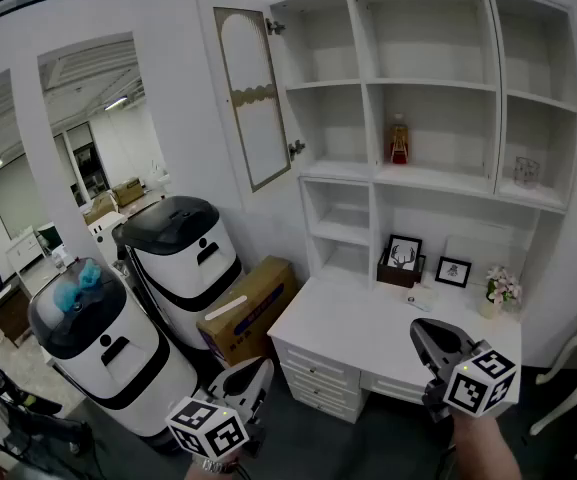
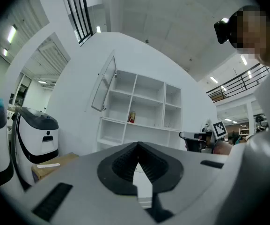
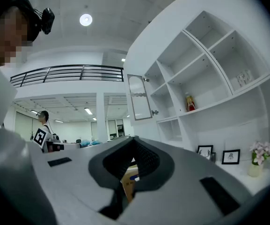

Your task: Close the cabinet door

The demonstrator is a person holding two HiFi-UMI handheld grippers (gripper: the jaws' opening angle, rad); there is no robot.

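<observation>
The white wall cabinet point(image 1: 428, 88) has its glass-panelled door point(image 1: 253, 98) swung open to the left, hinged at the top-left compartments. The door point(image 2: 103, 83) also shows far off in the left gripper view, and the same door point(image 3: 139, 97) in the right gripper view. My left gripper point(image 1: 253, 376) is low at the bottom centre, shut and holding nothing. My right gripper point(image 1: 430, 340) is low at the bottom right over the desk's front, also shut and holding nothing. Both are far below the door and apart from it.
A white desk point(image 1: 368, 328) with drawers stands under the shelves, carrying picture frames point(image 1: 404, 255) and flowers point(image 1: 500, 286). A red bottle point(image 1: 398, 140) stands on a shelf. Two white bins point(image 1: 178, 258) and a cardboard box point(image 1: 248, 308) stand left of the desk.
</observation>
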